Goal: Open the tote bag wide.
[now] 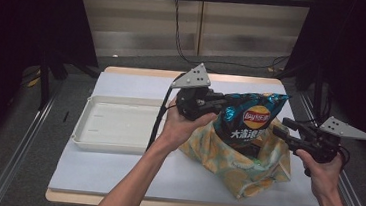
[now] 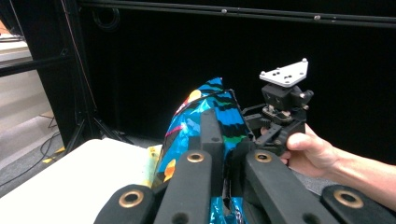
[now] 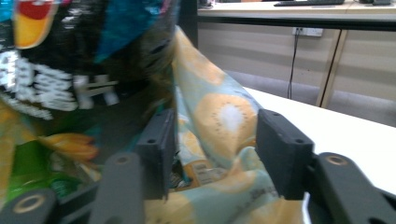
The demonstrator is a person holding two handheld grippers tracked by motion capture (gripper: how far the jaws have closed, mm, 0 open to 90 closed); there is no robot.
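Left claw clamped shut, forearm reaching in from the counter's near edge. Right claw (held level, pointing left) stands with jaws parted.

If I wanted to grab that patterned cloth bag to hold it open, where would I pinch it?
Pinch the cloth bag at its upstanding rim on the right side, coming in level from the right, where the right gripper sits with open jaws astride the fabric edge. That rim stands free as a thin fold, while the chip bag, held by the left gripper, fills the middle.
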